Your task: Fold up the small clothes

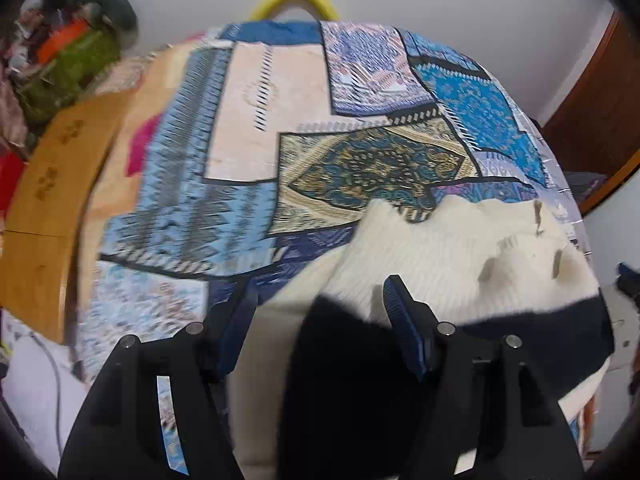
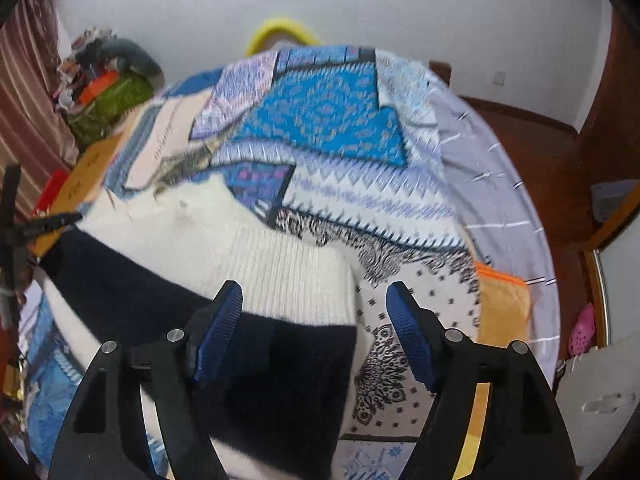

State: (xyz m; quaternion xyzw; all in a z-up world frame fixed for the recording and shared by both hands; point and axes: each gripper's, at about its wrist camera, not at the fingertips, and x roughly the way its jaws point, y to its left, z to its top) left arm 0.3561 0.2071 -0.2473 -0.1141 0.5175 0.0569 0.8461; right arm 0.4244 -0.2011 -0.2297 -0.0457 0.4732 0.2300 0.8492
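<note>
On patchwork bedspread [image 1: 248, 128]: cream-and-navy knit sweater [image 1: 432, 256] lies spread, near front edge. Left gripper [image 1: 320, 304] jaws wide, hovering over sweater's navy band, gripping nothing. Right gripper [image 2: 316, 304] jaws wide, straddling sweater's right edge, nothing held. Yellow hoop [image 2: 280, 30] behind bed, against white wall.
</note>
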